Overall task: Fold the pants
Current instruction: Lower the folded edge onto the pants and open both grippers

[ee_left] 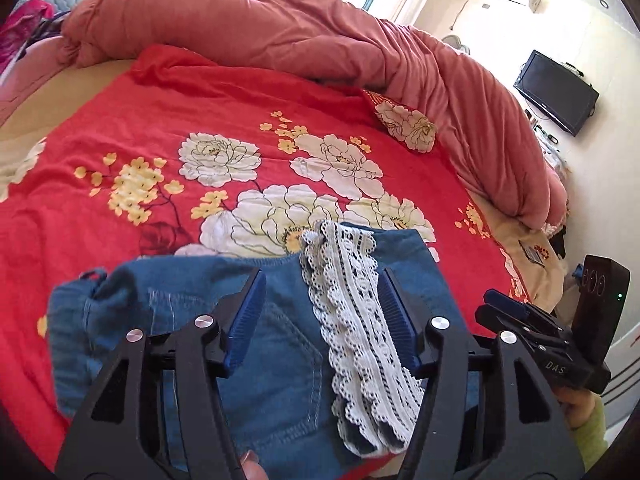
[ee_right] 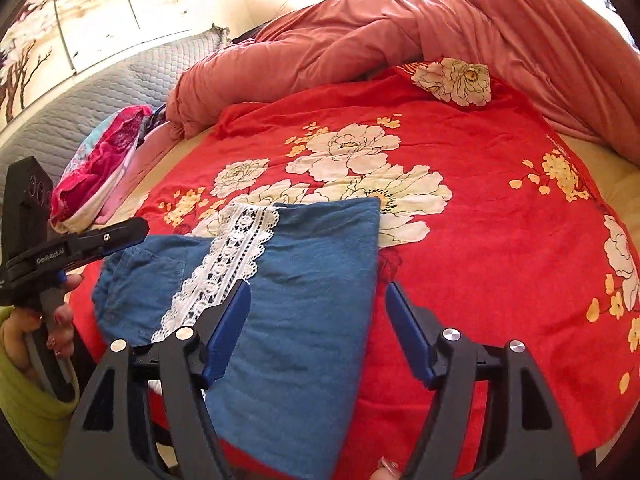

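Blue denim pants (ee_left: 256,344) with a white lace stripe (ee_left: 356,320) lie folded on the red flowered bedspread (ee_left: 160,128). My left gripper (ee_left: 322,280) is open and empty, its blue pads hovering over the pants with the lace between them. In the right wrist view the pants (ee_right: 312,280) lie at the near edge, lace (ee_right: 224,264) on their left part. My right gripper (ee_right: 316,290) is open and empty above the pants' right edge. The left gripper also shows at the far left of the right wrist view (ee_right: 132,228); the right gripper shows at the right of the left wrist view (ee_left: 496,300).
A bunched salmon-pink duvet (ee_left: 320,36) lies along the far side of the bed. Pink clothing (ee_right: 96,164) sits by the quilted headboard (ee_right: 80,92). A black TV (ee_left: 556,92) hangs on the wall to the right. The near bed edge lies just under the grippers.
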Demonstrator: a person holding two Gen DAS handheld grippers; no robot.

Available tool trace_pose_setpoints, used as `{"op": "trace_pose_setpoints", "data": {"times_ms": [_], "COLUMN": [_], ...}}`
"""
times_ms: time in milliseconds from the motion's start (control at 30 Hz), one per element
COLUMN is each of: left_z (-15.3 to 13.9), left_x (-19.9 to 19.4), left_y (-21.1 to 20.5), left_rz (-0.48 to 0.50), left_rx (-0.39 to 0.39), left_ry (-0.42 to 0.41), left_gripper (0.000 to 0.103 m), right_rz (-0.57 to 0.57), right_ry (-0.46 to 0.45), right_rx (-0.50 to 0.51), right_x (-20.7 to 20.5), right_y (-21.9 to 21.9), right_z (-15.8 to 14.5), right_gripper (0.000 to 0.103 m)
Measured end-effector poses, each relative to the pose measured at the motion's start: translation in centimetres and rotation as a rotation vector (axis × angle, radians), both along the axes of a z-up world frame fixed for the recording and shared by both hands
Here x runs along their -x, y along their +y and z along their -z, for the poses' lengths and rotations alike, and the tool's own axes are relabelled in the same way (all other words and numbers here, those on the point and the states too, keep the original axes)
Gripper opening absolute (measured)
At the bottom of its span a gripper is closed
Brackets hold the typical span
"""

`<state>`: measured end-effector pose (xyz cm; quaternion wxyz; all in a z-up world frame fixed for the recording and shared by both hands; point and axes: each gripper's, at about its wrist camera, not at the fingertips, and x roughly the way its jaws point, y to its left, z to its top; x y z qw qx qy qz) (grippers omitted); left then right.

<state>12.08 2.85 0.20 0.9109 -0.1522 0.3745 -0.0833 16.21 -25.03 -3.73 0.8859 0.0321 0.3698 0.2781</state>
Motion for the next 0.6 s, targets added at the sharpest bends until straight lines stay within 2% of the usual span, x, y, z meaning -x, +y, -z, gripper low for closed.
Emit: {"op": "trace_pose_setpoints", "data": {"times_ms": [67,267,600], "left_z": [0.2,0.8,2.4], "left_x": [0.8,3.0,6.5], "left_y": [-0.2,-1.1,-1.7], "left_rz": [-0.001,0.013,0.034], "left_rx": [0.009,0.025,0.093], "left_ry": [0.0,0.016,0.071], "left_gripper": [0.051,0.052,0.053], "right_rz": [-0.001,0.002,-0.007], "right_ry": [-0.005,-0.009,0.023], "right_rx": [0.001,0.009,0.021], "right_x": [0.5,1.8,3.8], "right_y": [0.0,-0.4,-1.3], "right_z": [-0.2,-0.2,1.3], "right_gripper": [0.074,0.074,0.074]}}
